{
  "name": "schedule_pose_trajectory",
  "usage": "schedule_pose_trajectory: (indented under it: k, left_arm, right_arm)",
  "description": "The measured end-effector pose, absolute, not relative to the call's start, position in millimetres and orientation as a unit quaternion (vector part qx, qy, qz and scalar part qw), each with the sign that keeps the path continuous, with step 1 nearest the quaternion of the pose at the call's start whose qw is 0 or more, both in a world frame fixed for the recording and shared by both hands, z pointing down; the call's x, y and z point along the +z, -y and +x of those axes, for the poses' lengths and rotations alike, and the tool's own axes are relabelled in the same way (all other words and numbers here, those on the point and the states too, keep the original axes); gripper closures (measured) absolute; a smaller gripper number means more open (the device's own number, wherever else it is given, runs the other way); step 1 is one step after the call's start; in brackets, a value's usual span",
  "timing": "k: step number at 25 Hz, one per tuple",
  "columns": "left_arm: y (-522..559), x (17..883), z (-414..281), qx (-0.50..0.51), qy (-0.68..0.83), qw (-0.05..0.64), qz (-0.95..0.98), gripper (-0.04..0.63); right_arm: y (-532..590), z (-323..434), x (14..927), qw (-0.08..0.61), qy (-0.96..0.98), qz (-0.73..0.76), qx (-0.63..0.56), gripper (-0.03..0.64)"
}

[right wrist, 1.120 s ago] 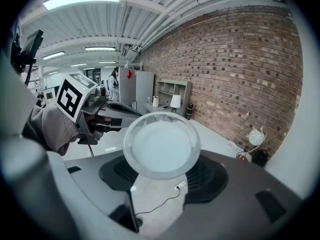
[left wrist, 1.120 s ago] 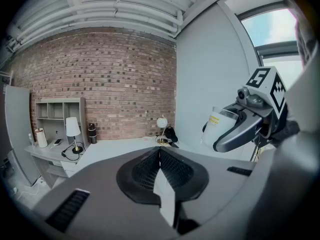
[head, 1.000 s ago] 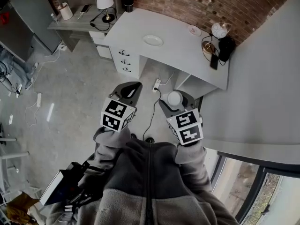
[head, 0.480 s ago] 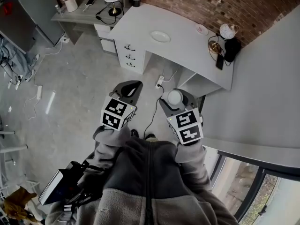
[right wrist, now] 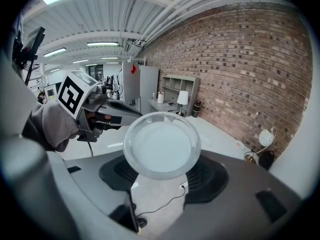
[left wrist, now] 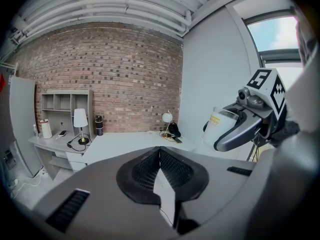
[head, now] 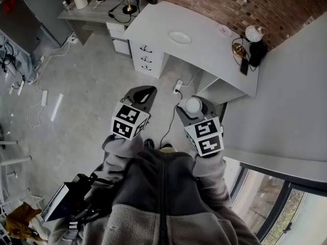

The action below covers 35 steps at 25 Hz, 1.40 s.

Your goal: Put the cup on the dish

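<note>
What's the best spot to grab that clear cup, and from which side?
By its round side wall, from the side, one jaw on each flank. The cup is smooth and handleless, so opposite sides give even contact and should leave its base free for the dish. The right gripper holds it so.

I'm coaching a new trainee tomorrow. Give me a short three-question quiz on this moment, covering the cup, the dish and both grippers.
1. True or false: the cup already stands on the dish.
2. What does the left gripper hold? A) the cup B) the dish C) nothing
3. Fill in: the dish lies on the white ____.

Key:
1. False. The right gripper holds the cup, well short of the dish.
2. C. Its jaws are shut with nothing between them.
3. desk
</note>
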State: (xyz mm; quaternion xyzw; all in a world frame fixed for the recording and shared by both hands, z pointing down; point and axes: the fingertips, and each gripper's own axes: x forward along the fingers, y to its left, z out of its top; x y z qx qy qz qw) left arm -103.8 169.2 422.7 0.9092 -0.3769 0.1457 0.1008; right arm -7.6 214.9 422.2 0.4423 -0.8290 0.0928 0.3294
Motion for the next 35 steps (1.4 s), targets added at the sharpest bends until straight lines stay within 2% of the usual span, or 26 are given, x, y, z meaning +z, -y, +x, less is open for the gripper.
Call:
schedule_pose_trajectory:
  k: [10,28,35]
  left_arm:
    - [-167.6,417.1,-100.1,0.141,0.376,0.092,0.911,0.589]
    - [-168.8,433.3,-116.4,0.149,0.398,0.117,0.898,0.589]
    - [-108.7,440.2,-126.9,0.159,0.429,0.114,0.882,0.589]
  right_arm:
    - [-213.4,-3.7,418.6,0.324,0.827,0.45,0.089,0.36]
    - [-218.4,13.2,438.3,0.324,0.819,0.456,0.127,0.36]
    - [-142.5,22.0,454.7,0.317,0.831,0.44,0.125,0.36]
